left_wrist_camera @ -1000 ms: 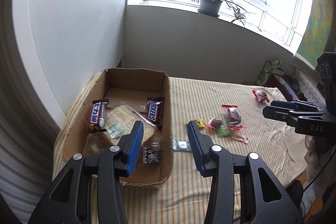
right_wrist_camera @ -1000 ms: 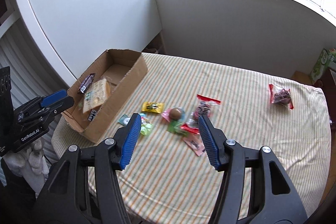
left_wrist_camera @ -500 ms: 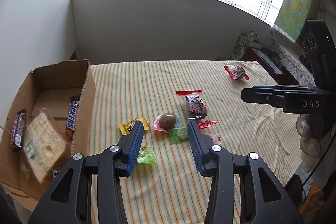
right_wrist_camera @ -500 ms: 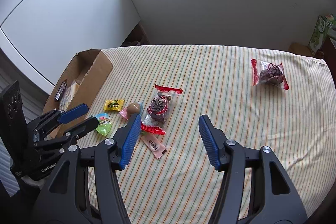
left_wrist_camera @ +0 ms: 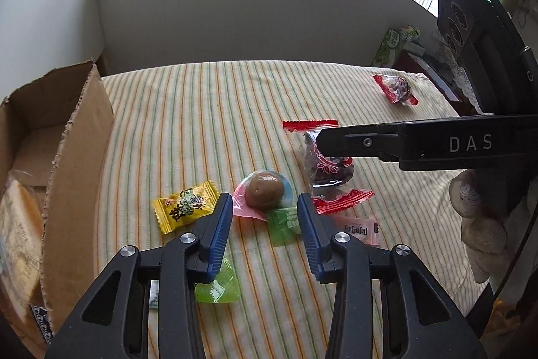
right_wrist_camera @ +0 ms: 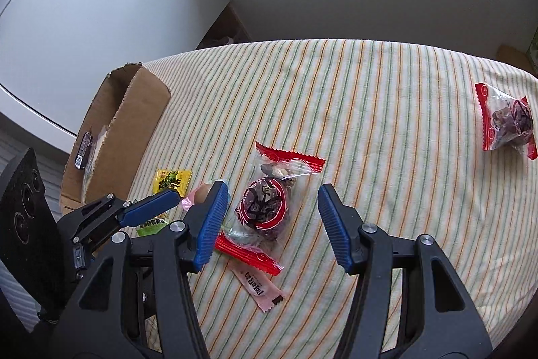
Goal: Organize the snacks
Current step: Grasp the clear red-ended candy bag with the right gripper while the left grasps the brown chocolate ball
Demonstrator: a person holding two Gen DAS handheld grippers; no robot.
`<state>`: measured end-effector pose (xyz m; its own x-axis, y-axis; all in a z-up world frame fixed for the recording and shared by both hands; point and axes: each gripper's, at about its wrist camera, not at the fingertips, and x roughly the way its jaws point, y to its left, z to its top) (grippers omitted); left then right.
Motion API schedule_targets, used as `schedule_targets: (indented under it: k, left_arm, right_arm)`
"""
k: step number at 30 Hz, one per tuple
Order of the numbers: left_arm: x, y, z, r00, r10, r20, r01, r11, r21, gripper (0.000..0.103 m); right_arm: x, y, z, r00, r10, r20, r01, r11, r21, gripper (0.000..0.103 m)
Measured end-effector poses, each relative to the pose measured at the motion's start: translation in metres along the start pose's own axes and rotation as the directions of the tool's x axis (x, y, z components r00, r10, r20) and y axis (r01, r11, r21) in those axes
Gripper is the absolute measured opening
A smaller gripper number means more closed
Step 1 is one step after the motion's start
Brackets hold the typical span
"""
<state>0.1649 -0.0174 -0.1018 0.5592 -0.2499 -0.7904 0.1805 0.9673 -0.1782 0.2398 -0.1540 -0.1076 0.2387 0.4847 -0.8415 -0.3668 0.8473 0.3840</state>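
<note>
Box (left_wrist_camera: 77, 157) at far left, and my left tool (left_wrist_camera: 265, 202), jaws just narrowing with nothing between them, points at the brown candy (left_wrist_camera: 264, 190) straight ahead. Right tool (right_wrist_camera: 272, 201) hangs agape and empty over the red bag (right_wrist_camera: 265, 207), its length running away from me, so that hand's nearer.
</note>
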Motion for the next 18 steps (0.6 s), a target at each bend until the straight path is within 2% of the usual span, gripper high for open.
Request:
schedule_targets:
  k: [4,6,12,18]
  left_arm:
    - [0.005,0.001,0.002,1.000,-0.009,-0.008,0.008,1.000,-0.003,0.037]
    - [0.008,0.002,0.002,1.000,0.007,-0.006,-0.007,1.000,-0.001,0.037]
    - [0.019,-0.003,0.003,1.000,0.004,-0.021,-0.004,1.000,0.017,0.037]
    - [0.024,-0.009,0.003,1.000,0.012,-0.024,-0.011,0.999,0.030,0.032]
  right_arm:
    - [0.008,0.004,0.002,1.000,-0.010,-0.014,0.010,1.000,-0.010,0.059]
    - [0.012,0.006,0.004,0.999,-0.025,-0.020,0.024,1.000,-0.020,0.053]
    - [0.024,0.011,0.005,0.998,-0.047,-0.040,0.046,0.998,-0.035,0.049]
    - [0.023,0.013,0.005,0.998,-0.045,-0.043,0.043,0.998,-0.044,0.040]
